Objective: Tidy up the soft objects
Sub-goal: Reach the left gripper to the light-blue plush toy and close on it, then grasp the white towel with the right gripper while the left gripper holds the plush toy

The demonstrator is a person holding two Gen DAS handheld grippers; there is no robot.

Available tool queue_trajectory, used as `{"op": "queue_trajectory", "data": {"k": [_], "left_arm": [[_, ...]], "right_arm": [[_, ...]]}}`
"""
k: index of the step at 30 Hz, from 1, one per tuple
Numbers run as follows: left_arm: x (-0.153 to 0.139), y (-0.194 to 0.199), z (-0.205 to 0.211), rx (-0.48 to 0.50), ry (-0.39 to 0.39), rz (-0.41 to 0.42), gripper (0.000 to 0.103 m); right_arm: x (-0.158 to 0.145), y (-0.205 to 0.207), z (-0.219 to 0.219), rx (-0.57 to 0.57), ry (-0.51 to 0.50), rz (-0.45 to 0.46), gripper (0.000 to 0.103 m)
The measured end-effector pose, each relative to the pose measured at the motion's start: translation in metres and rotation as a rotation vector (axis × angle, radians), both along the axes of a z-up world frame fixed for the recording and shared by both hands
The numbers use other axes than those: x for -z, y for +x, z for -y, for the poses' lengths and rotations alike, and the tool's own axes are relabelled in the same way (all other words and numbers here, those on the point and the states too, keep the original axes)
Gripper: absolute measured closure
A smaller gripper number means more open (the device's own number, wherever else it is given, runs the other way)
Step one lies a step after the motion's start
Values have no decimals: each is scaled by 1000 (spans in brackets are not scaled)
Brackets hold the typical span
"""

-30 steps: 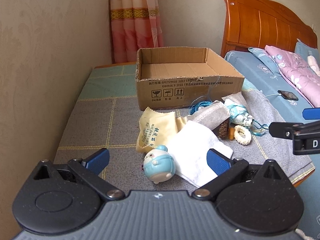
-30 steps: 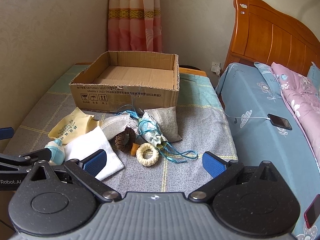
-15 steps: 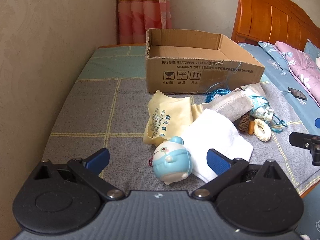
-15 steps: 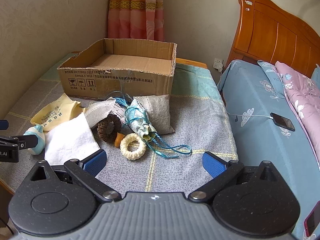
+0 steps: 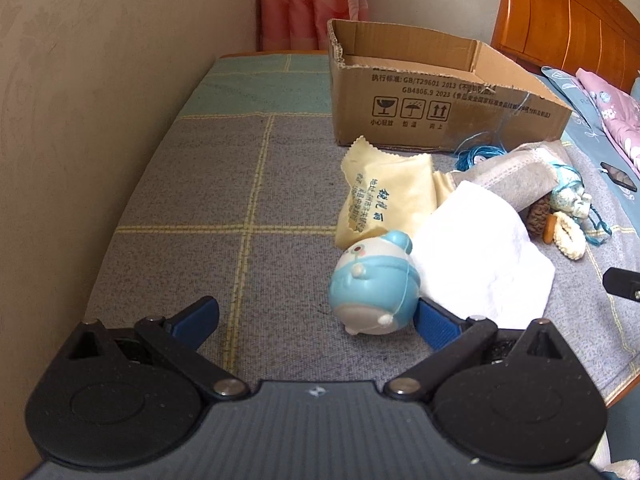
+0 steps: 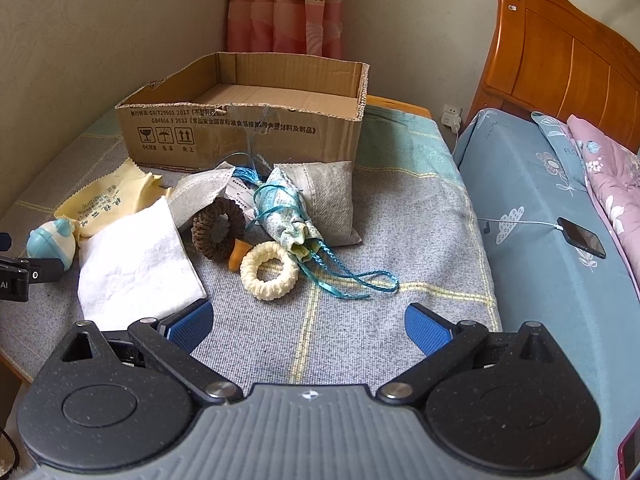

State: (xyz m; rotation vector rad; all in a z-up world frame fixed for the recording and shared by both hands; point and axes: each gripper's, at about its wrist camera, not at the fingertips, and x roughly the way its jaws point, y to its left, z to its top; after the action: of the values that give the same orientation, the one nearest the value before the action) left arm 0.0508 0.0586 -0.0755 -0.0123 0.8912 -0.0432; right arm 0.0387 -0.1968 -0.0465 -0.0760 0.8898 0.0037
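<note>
The left wrist camera is sitting low and close over the near left part of the desk (image 5: 224, 184), looking toward the cardboard box (image 5: 420, 120) at the far edge. The right wrist camera is looking from the near right, slightly higher, toward the same cardboard box (image 6: 248, 128). Both are sharing the desk's middle, the white cloth (image 5: 484, 264) (image 6: 136, 264) and the bed beyond the right edge.

A grey woven blanket (image 5: 224, 184) crossed by yellow lines carries a pale-blue-and-white round toy (image 5: 374, 284), a plain white cloth (image 5: 486, 264) and a cream-yellow printed cloth (image 5: 384, 196).
</note>
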Motion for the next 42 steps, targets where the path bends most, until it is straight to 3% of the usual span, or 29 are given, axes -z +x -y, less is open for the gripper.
{"op": "queue_trajectory", "data": {"k": [5,13,21,24,27,29,42], "left_arm": [[12,5,4,9,5,-25,0],[20,5,4,13,5,54,0],[13,1,7,29,12,62,3],[6,-1,12,65,-5,79,15],[3,1,16,88,-25,69,37],[3,4,18,96,-45,53,58],[-4,4,2,65,-24,77,60]], "right_arm": [[15,0,-7,-61,-3,-24,0],[29,-5,-19,-188,34,-41,0],[33,-9,-35,-300,69,-43,0],[34,-10,-36,-326,73,-30,0],[35,-9,-38,-337,74,-27,0],[34,-9,-38,-343,76,-30,0],[22,22,-69,-494,89,-4,0]]}}
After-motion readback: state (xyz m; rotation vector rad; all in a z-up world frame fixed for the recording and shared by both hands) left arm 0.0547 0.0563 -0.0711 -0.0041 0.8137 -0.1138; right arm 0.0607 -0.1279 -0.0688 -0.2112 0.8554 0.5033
